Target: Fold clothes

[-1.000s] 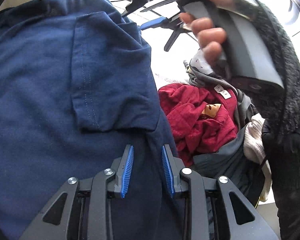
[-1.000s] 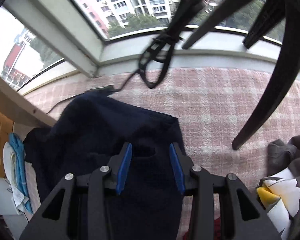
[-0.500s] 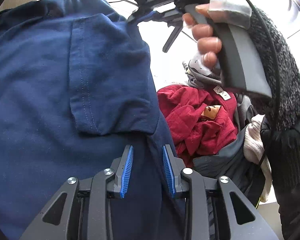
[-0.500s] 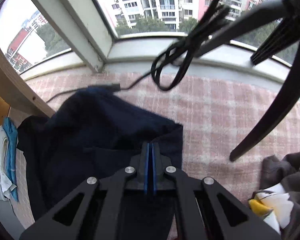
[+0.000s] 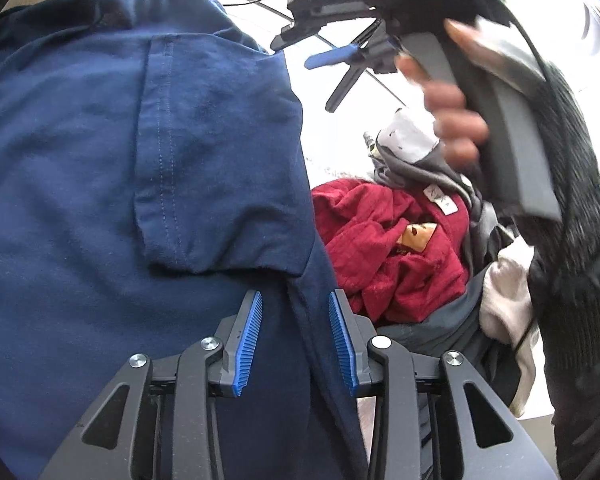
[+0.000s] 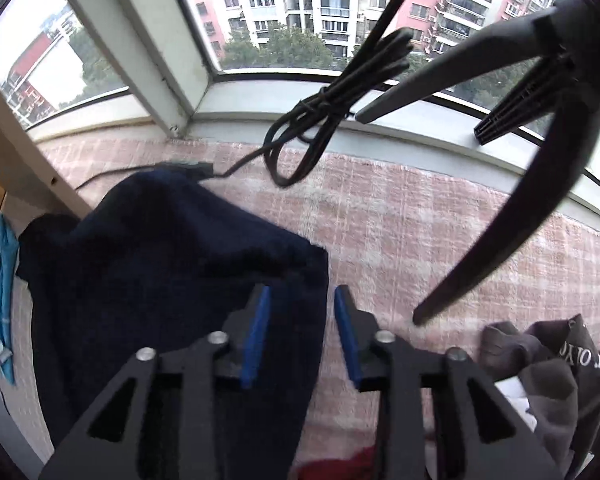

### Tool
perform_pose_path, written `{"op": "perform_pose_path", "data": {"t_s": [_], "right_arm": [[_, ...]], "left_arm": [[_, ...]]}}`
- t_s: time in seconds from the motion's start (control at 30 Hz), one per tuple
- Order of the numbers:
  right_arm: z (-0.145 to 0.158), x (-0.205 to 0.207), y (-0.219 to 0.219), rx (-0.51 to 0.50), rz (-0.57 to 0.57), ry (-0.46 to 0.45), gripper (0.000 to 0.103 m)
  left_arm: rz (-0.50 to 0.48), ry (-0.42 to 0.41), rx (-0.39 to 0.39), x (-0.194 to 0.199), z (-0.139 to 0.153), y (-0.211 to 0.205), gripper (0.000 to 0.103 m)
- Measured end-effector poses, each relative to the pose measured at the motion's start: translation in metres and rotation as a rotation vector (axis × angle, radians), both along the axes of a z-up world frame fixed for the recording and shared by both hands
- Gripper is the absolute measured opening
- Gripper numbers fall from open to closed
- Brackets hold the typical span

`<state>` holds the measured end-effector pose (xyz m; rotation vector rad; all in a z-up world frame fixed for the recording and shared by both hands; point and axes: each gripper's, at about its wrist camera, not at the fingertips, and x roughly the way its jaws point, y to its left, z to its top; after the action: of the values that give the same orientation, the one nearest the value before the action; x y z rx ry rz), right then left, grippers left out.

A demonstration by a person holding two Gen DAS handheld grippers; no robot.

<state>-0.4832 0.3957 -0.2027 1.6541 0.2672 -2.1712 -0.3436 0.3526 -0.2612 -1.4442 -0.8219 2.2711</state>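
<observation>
Shirt (image 5: 100, 200), navy, fills the left half of your left wrist view, sleeve folded over the body w/ hem stitching showing. Your left gripper (image 5: 296, 340) has its blue pads spread apart, shirt's edge running between them but not pinched. Just right of the shirt sits a red garment (image 5: 396, 248) in a pile w/ grey and cream clothes. Your right hand (image 5: 456, 120) holds the other tool's grey handle above that pile. In the right wrist view your right gripper (image 6: 302, 332) also stands apart, fingers over the shirt's corner (image 6: 160, 272), nothing clamped. Shirt lies on a pink plaid cloth (image 6: 420, 232) below the window (image 6: 300, 12); a black cable (image 6: 332, 108) dangles in front.
</observation>
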Motion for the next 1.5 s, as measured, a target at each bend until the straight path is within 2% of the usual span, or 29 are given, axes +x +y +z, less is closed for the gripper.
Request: {"op": "perform_pose_path", "data": {"t_s": [0.07,0.17,0.2,0.23,0.33,0.4,0.53,0.67,0.8,0.97,1.17,1.3,1.4,1.5], "right_arm": [[-0.008,0.003,0.002,0.009,0.010,-0.045,0.035],[-0.023,0.001,0.009,0.025,0.008,-0.058,0.033],[-0.026,0.000,0.010,0.016,0.008,-0.056,0.021],[-0.028,-0.001,0.012,0.006,0.007,-0.055,0.002],[-0.025,-0.003,0.018,-0.025,0.003,-0.032,0.002],[-0.017,-0.004,0.022,-0.004,0.002,0.011,0.002],[-0.016,-0.012,0.028,0.021,-0.006,0.030,0.002],[-0.027,-0.017,0.031,0.102,-0.015,0.076,0.002],[-0.023,-0.021,0.048,0.052,-0.068,0.047,0.003],[0.009,0.005,0.054,0.040,-0.029,0.093,0.003],[0.061,0.073,0.077,-0.089,0.023,0.082,0.004],[0.097,0.119,0.099,-0.164,0.028,0.089,0.021],[0.123,0.154,0.113,-0.182,0.045,0.125,0.021],[0.131,0.182,0.122,-0.202,0.075,0.133,0.021]], "left_arm": [[-0.005,0.002,0.003,-0.004,0.003,0.003,0.032],[-0.018,0.035,0.004,-0.008,0.012,0.010,0.032],[-0.025,0.047,0.000,-0.010,0.015,0.012,0.032],[-0.034,0.059,0.003,-0.012,0.017,0.015,0.032],[-0.058,0.089,0.025,-0.018,0.021,0.024,0.032],[-0.071,0.100,0.060,-0.023,0.021,0.031,0.032],[-0.110,0.057,0.037,-0.041,0.004,0.046,0.032],[-0.121,0.049,0.033,-0.023,0.002,0.055,0.032],[-0.134,0.045,0.032,-0.016,0.001,0.054,0.032],[-0.141,0.047,0.070,0.017,0.021,0.040,0.032],[-0.068,0.065,-0.021,0.064,0.040,-0.009,0.032],[0.016,0.056,-0.060,0.098,0.045,-0.033,0.032],[0.049,0.046,-0.075,0.136,0.049,-0.042,0.032],[0.083,0.035,-0.090,0.174,0.053,-0.052,0.032]]}}
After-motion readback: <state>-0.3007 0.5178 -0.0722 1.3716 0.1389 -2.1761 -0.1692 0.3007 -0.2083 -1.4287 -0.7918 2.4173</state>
